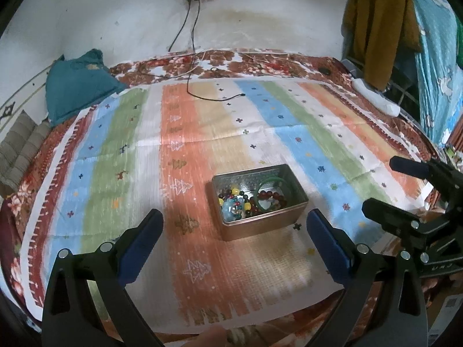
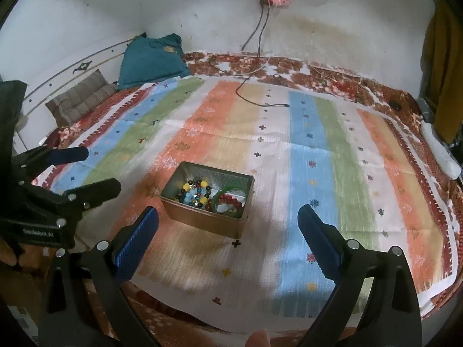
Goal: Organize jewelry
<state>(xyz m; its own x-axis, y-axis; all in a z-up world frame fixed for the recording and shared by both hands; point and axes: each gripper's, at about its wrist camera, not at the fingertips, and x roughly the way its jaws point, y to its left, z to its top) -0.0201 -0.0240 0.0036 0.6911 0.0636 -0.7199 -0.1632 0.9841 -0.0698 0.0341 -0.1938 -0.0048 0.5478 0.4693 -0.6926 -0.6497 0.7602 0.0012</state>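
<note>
Nearest, both tools hover above the striped cloth [image 1: 202, 144] with nothing in their grasp. The left gripper [image 1: 234, 241] has its blue pads spread wide, and so does the right gripper [image 2: 228, 238]. Just beyond both sits the open metal tin [image 1: 262, 227], its long axis running left to right, holding bead bracelets [image 1: 235, 202] and a green bangle [image 1: 270, 186]. Neither gripper looks clearly nearer; the tin lies straight ahead of the left one and ahead-left of the right.
</note>
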